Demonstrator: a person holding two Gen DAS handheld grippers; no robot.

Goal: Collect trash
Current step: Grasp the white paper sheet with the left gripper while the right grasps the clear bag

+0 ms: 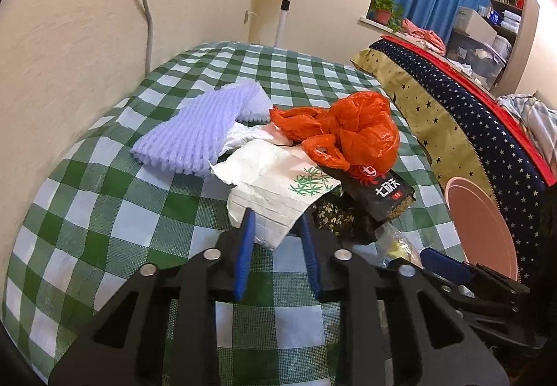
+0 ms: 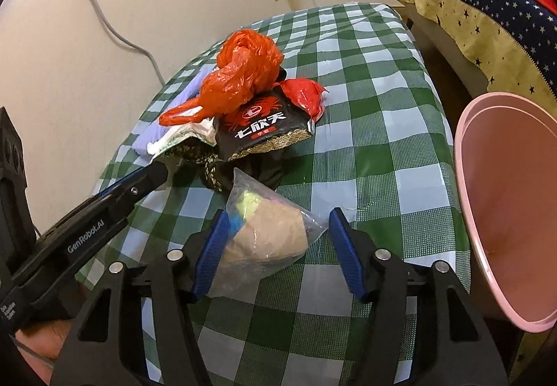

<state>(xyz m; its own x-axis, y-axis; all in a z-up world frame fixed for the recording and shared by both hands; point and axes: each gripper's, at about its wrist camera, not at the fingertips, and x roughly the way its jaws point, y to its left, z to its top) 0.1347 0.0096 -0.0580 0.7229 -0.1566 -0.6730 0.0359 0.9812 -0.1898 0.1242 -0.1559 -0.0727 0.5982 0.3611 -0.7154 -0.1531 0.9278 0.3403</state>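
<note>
Trash is seen heaped on a green-and-white checked tablecloth [image 2: 365, 142], with a round pink plastic bin [image 2: 515, 211] standing empty just beside the table's right edge. The left gripper [image 1: 276, 229] is held with its blue pads either side of the near corner of a white paper napkin printed with green bamboo leaves [image 1: 278, 184]; whether the pads actually press the paper cannot be told, and no firm grip is shown. The right gripper [image 2: 278, 239] is spread wide around a clear plastic bag holding a tan lump and yellow and blue scraps [image 2: 268, 239]; only the left pad lies against the film, so the bag is not yet grasped.

A slip is judged the chief risk. The thin napkin corner could tear or slide out if it is nipped at the very edge, and the heap resting on its far end could be dragged along. The slack clear film could be pinched without its contents, letting the bag sag and snag on the bin's rim.

Counted in the heap: one napkin, one clear bag, one crumpled orange plastic bag [image 2: 243, 72], one black snack packet with red crab artwork [image 2: 264, 128], one smaller red wrapper [image 2: 306, 97], one lilac foam fruit sleeve [image 1: 202, 135]. One bin and two grippers are shown.
</note>
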